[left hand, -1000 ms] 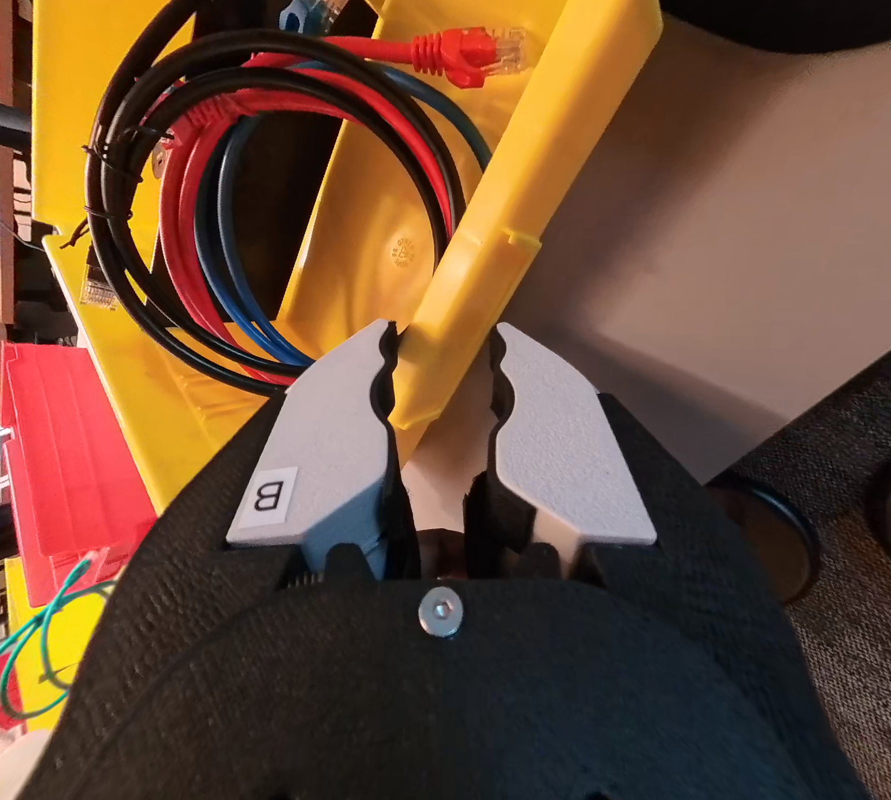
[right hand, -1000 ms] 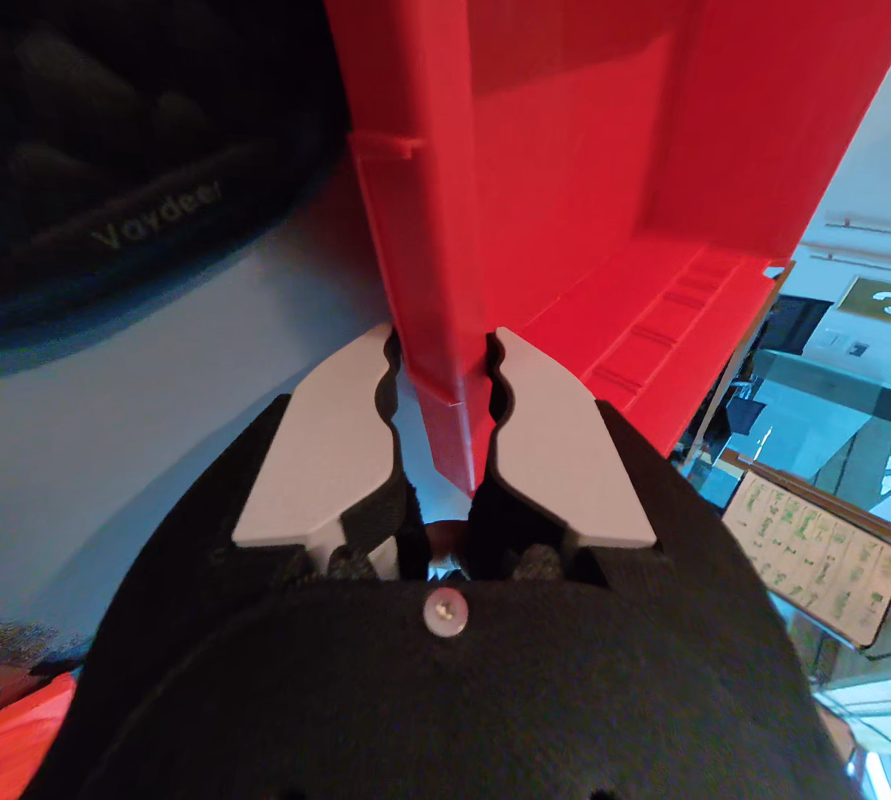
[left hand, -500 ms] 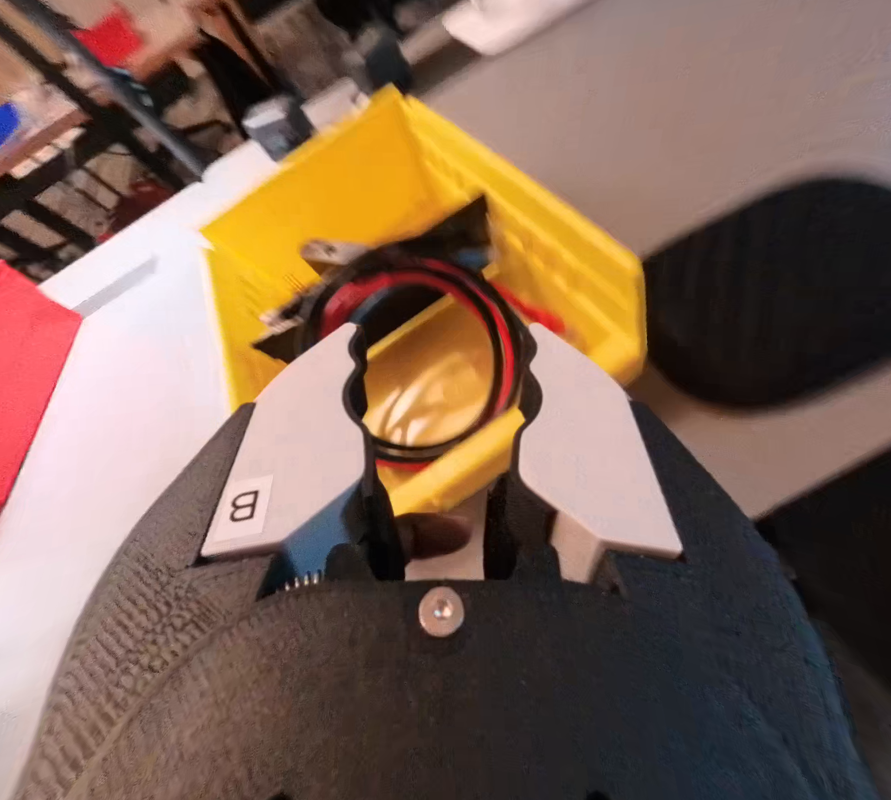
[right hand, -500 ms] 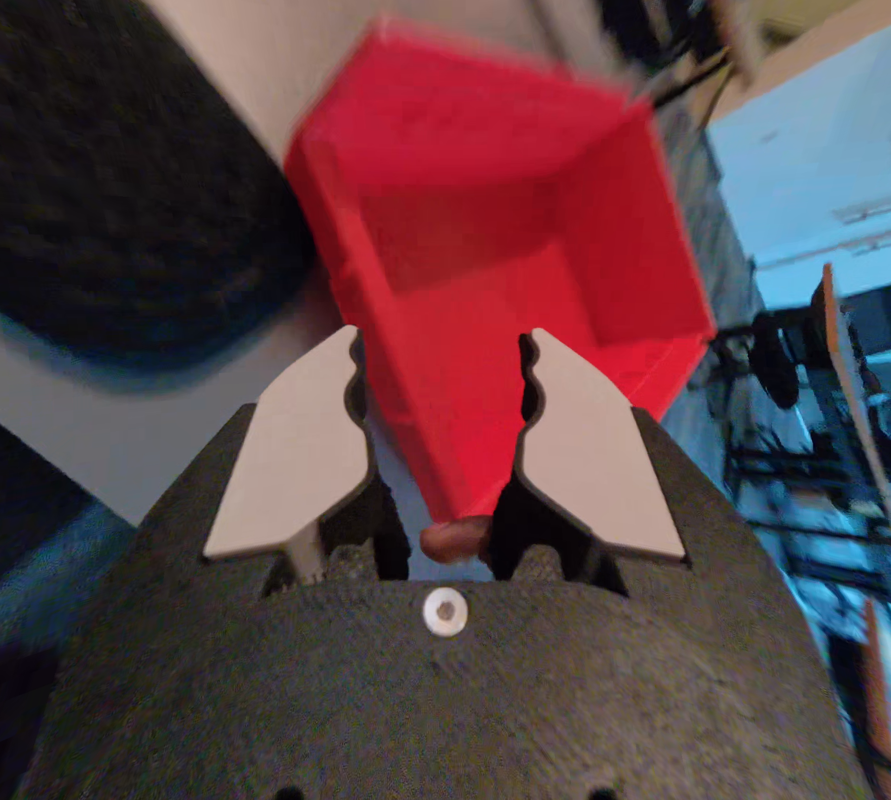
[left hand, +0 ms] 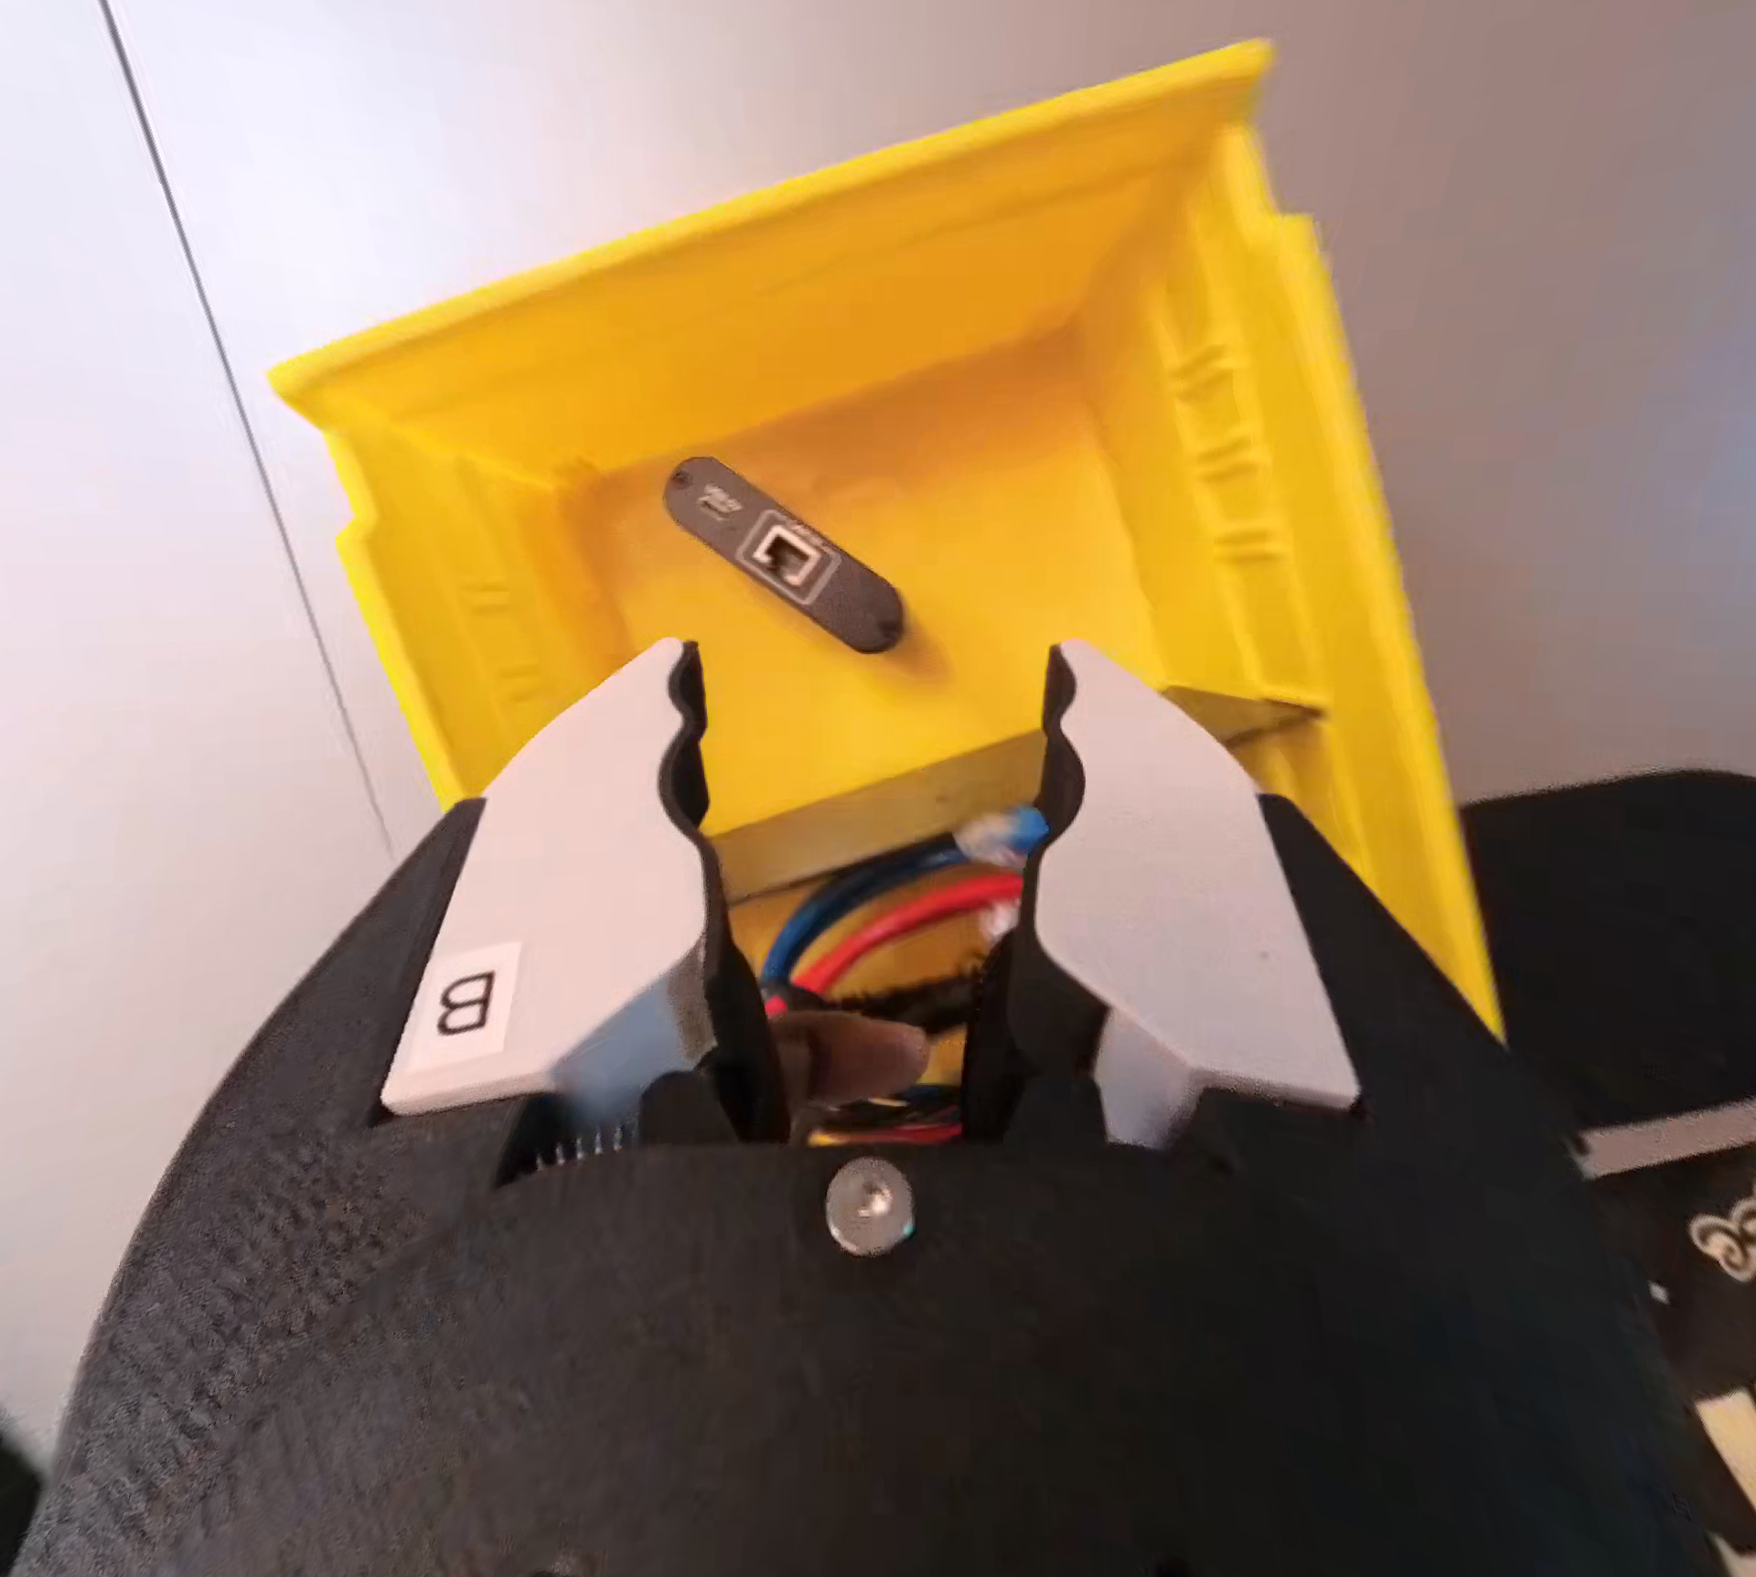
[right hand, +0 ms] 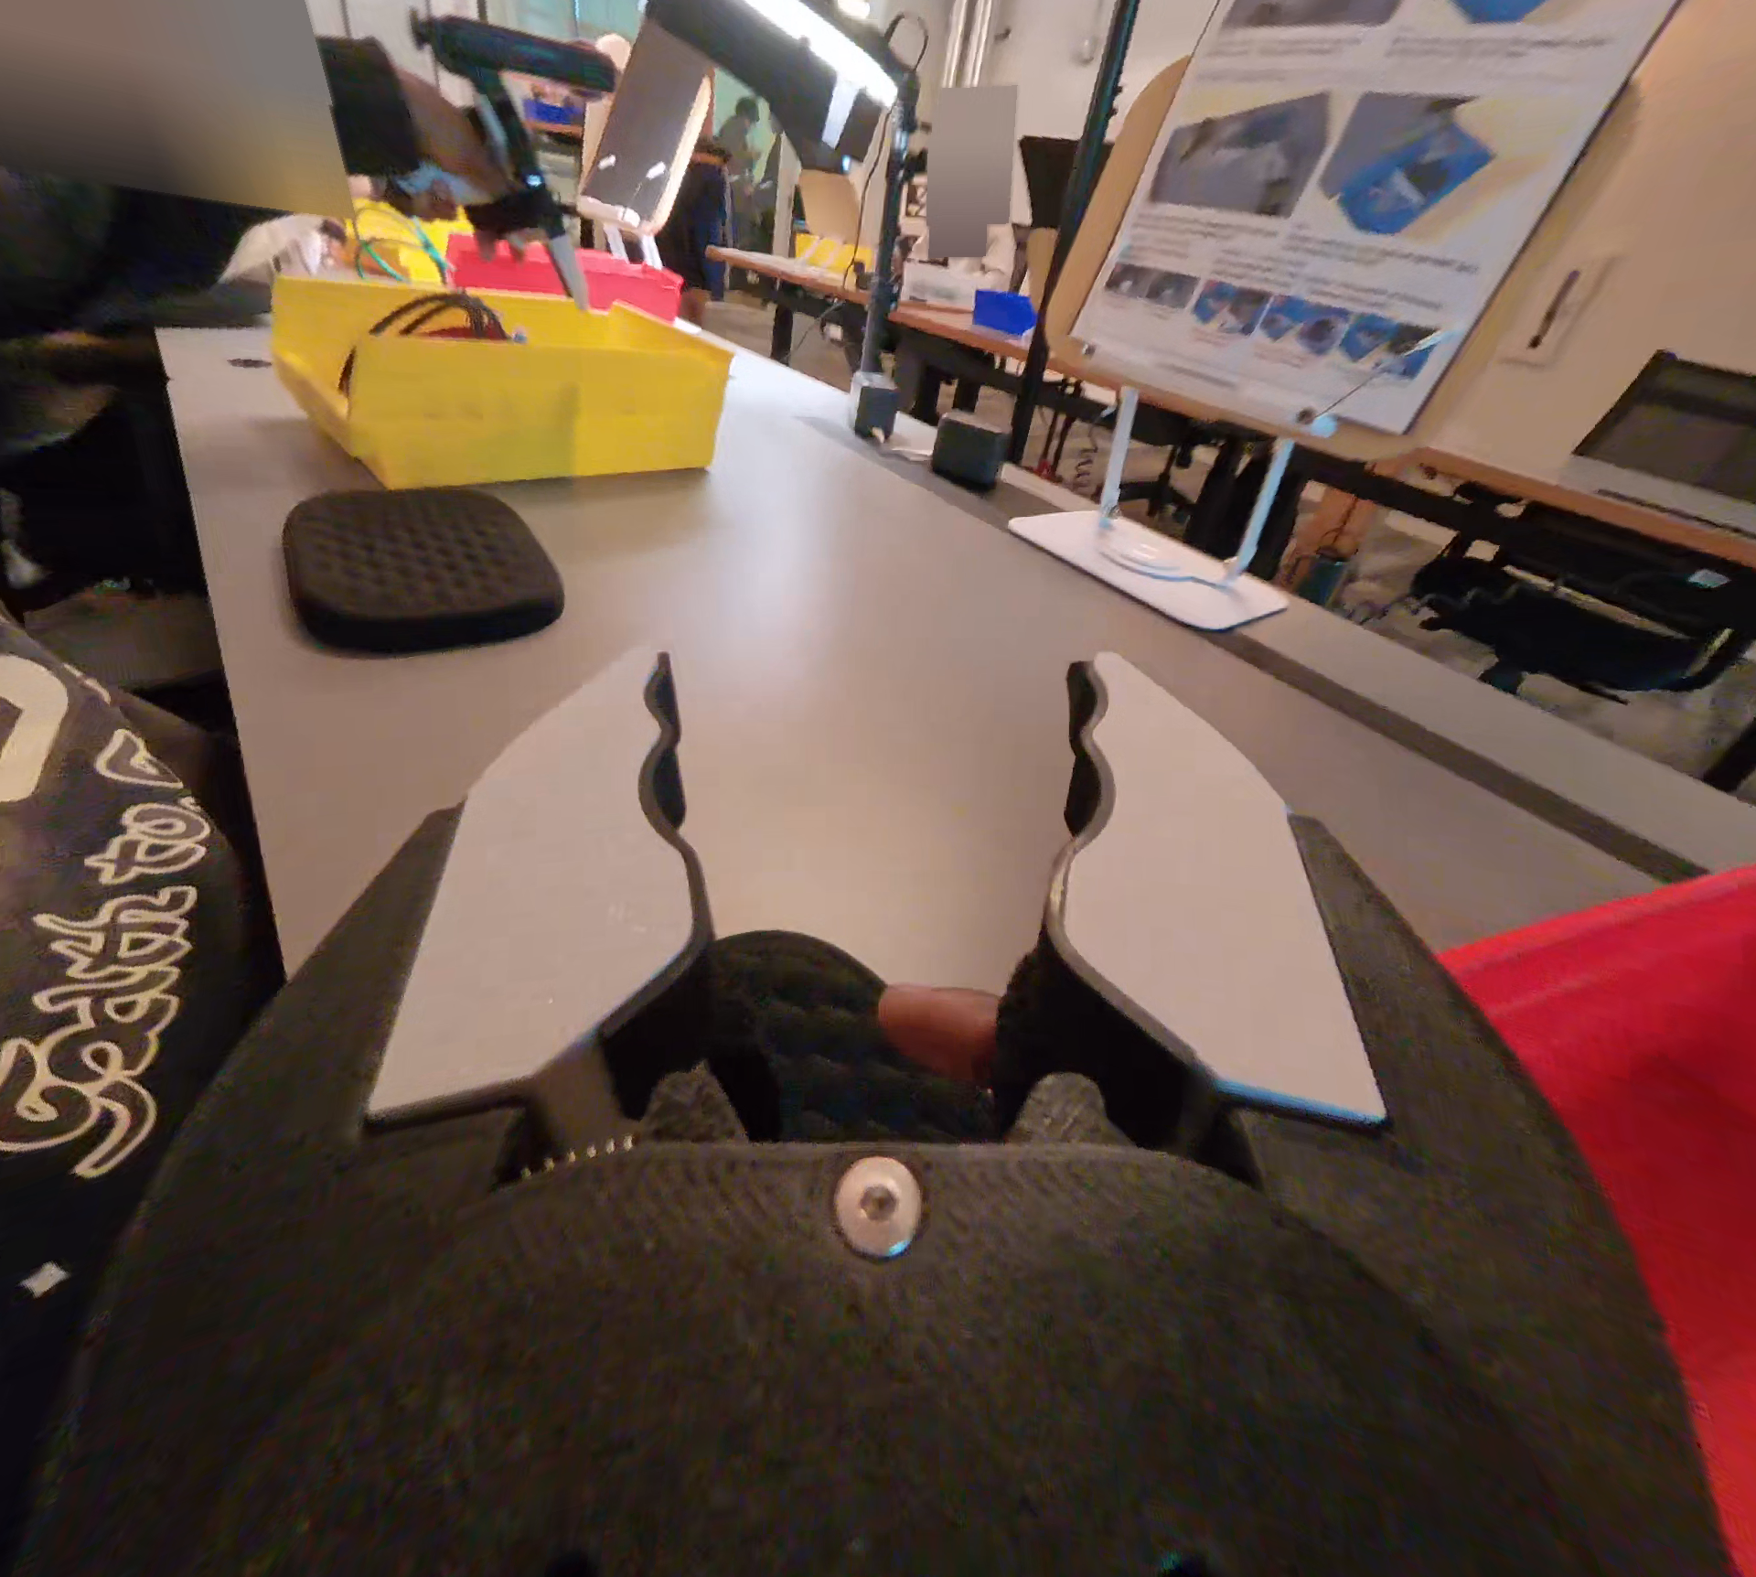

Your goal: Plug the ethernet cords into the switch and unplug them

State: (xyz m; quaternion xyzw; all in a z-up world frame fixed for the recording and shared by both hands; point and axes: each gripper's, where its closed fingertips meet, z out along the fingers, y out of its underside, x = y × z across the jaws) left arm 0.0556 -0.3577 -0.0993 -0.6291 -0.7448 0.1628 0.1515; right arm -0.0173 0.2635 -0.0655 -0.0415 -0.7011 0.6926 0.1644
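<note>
A yellow bin [left hand: 950, 277] sits on the grey table [left hand: 665, 11]. Inside it lies a black oval switch piece [left hand: 784, 557] with one ethernet port facing up. Coiled blue, red and black ethernet cords [left hand: 884, 904] lie at the bin's near end, partly hidden by my fingers. My left gripper [left hand: 869, 657] is open and empty, held just above the bin's near end. My right gripper [right hand: 869, 667] is open and empty, low over bare table. In the right wrist view the yellow bin [right hand: 532, 410] stands far left with the left gripper [right hand: 567, 277] above it.
A black textured pad [right hand: 418, 567] lies on the table [right hand: 855, 543] between the yellow bin and my right gripper. A red bin [right hand: 1615, 1056] is close at the lower right. Another red bin [right hand: 608, 282] stands behind the yellow one. A poster stand [right hand: 1150, 571] is at the right. My right fingertips sit around 65 centimetres from my left ones. Between my left fingertips and the black oval switch piece [left hand: 784, 557] there is roughly 7 centimetres.
Both grippers have opened and let go of the bin walls they gripped. The yellow bin now sits flat on the table. The right gripper has drawn away from the red bin.
</note>
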